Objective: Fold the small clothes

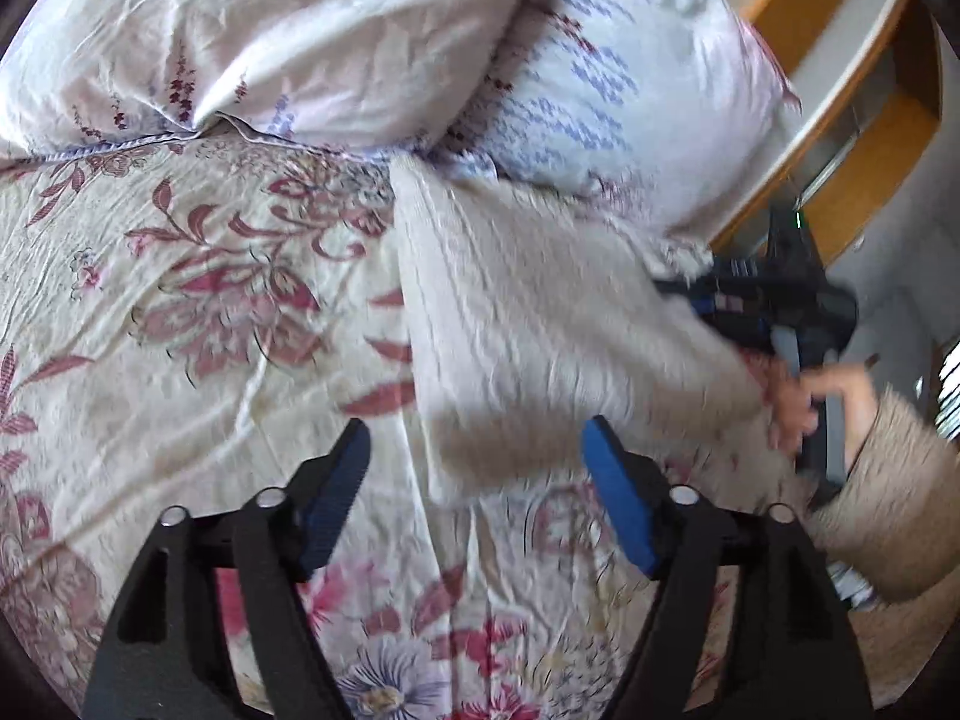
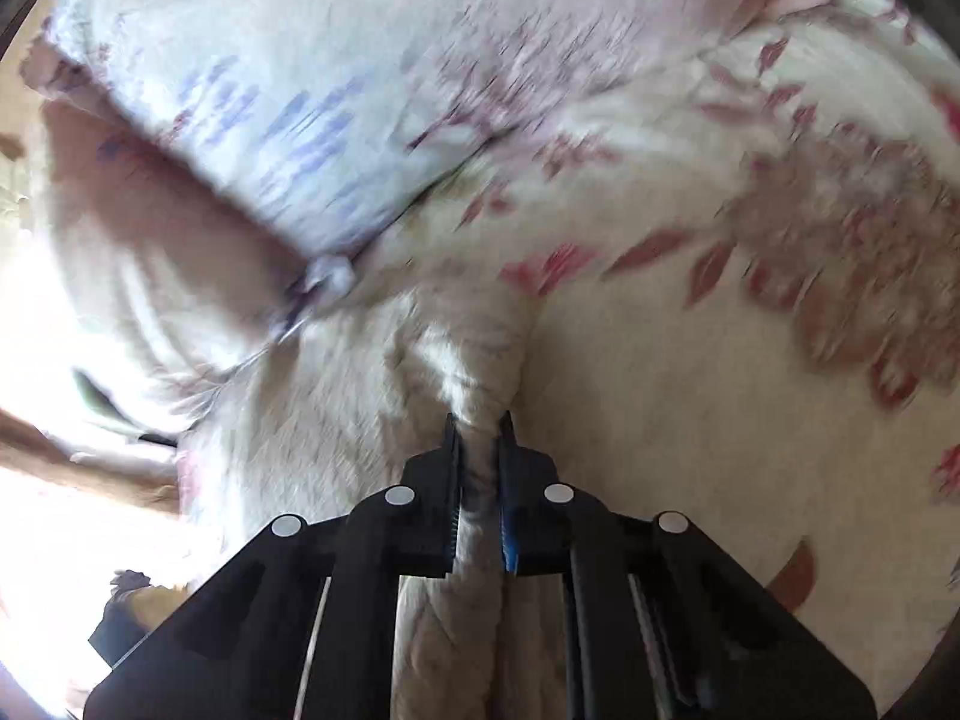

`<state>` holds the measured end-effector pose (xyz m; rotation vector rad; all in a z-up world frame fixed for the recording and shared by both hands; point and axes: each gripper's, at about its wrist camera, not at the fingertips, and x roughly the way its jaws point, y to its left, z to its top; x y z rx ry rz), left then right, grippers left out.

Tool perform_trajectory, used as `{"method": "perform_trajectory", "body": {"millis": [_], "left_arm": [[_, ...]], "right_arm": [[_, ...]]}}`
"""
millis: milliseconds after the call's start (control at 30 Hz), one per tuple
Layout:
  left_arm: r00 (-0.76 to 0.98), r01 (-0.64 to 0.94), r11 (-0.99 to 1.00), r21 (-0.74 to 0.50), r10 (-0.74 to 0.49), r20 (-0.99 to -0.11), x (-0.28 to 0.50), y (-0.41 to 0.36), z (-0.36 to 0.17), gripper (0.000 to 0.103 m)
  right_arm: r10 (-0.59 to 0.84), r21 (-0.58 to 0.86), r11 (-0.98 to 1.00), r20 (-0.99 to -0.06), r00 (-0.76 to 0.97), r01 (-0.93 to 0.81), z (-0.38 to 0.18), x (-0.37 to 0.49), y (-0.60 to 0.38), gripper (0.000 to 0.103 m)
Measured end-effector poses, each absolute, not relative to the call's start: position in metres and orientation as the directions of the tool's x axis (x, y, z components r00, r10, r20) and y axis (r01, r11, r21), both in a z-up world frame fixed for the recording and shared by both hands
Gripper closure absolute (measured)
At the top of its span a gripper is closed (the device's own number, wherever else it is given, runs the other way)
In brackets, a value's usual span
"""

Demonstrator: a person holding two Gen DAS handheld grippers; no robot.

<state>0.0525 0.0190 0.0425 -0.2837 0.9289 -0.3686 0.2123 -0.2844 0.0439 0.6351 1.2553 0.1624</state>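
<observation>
**Cream cloth on a flowered bed, one gripper wide, the other clamped**

Cream, finely crinkled fabric makes up the small garment (image 1: 540, 324), which lies on the floral bedsheet (image 1: 198, 312) from the centre of the left wrist view toward the right edge. Its near edge sits in the lower middle of that frame, just above the left gripper (image 1: 474, 480). That gripper stands wide apart, nothing between its blue-padded fingers (image 1: 618, 504), and it hangs over the sheet with the garment's lower edge just ahead of it.

At the right edge of the same view the right gripper (image 1: 708, 291) reaches into the garment's far side; the hand (image 1: 792, 402) holding it shows below, with a tan fuzzy sleeve (image 1: 900, 492) in the lower right. This part is smeared by motion.

In the right wrist view the right gripper (image 2: 480, 426) is at lower centre, its jaws drawn narrow and pinching a bunched ridge of the garment (image 2: 462, 360), which rises from the jaws toward mid-frame. The whole picture is blurred.

Two pillows (image 1: 288, 30) with purple and blue sprig prints fill the top of the left wrist view, touching the garment's upper end. A wooden frame (image 1: 840, 78) in orange-brown shows in the upper right.

No writing, brand or label can be read on the cloth, the bedding or the grippers.
</observation>
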Motion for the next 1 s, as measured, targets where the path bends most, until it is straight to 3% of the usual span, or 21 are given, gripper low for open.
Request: {"method": "perform_trajectory", "body": {"millis": [67, 133, 200, 267, 300, 433, 533, 733, 867, 1000], "left_arm": [[0.527, 0.210, 0.919, -0.334, -0.394, -0.753, 0.046, 0.003, 0.031, 0.018], [0.517, 0.219, 0.940, -0.263, -0.340, -0.785, 0.040, -0.010, 0.022, 0.013], [0.525, 0.213, 0.959, -0.187, -0.274, -0.806, 0.038, -0.021, 0.015, 0.008], [0.542, 0.205, 0.968, -0.143, -0.234, -0.807, 0.035, -0.026, 0.010, 0.007], [0.545, 0.198, 0.971, -0.136, -0.224, -0.808, 0.035, -0.026, 0.008, 0.006], [0.560, 0.179, 0.980, -0.085, -0.173, -0.810, 0.031, -0.030, 0.005, 0.002], [0.560, 0.171, 0.985, 0.018, -0.082, -0.825, 0.028, -0.041, 0.001, 0.002], [0.578, 0.141, 0.990, 0.015, -0.070, -0.813, 0.026, -0.038, 0.000, 0.002], [0.582, 0.142, 0.990, 0.016, -0.071, -0.810, 0.025, -0.038, 0.000, 0.002], [0.581, 0.144, 0.990, 0.015, -0.072, -0.811, 0.026, -0.039, 0.000, 0.002]], "right_arm": [[0.421, 0.528, 0.796, -0.835, 0.355, 0.296, 0.045, 0.214, -0.293, 0.092], [0.386, 0.499, 0.828, -0.838, 0.385, 0.255, 0.058, 0.199, -0.291, 0.092], [0.315, 0.426, 0.882, -0.851, 0.419, 0.203, 0.076, 0.184, -0.284, 0.082], [0.251, 0.356, 0.921, -0.852, 0.459, 0.156, 0.093, 0.152, -0.289, 0.033], [0.228, 0.334, 0.931, -0.848, 0.478, 0.147, 0.095, 0.147, -0.292, 0.028], [0.099, 0.188, 0.973, -0.859, 0.502, 0.130, 0.097, 0.078, -0.296, 0.018], [0.033, 0.095, 0.989, -0.884, 0.466, 0.110, 0.083, 0.049, -0.276, 0.016], [0.074, 0.069, 0.997, -0.922, 0.380, -0.027, 0.054, 0.044, -0.231, 0.015], [0.045, 0.023, 0.998, -0.927, 0.373, -0.061, 0.049, 0.042, -0.217, 0.004], [0.038, 0.009, 0.997, -0.910, 0.413, -0.072, 0.049, 0.037, -0.216, 0.001]]}}
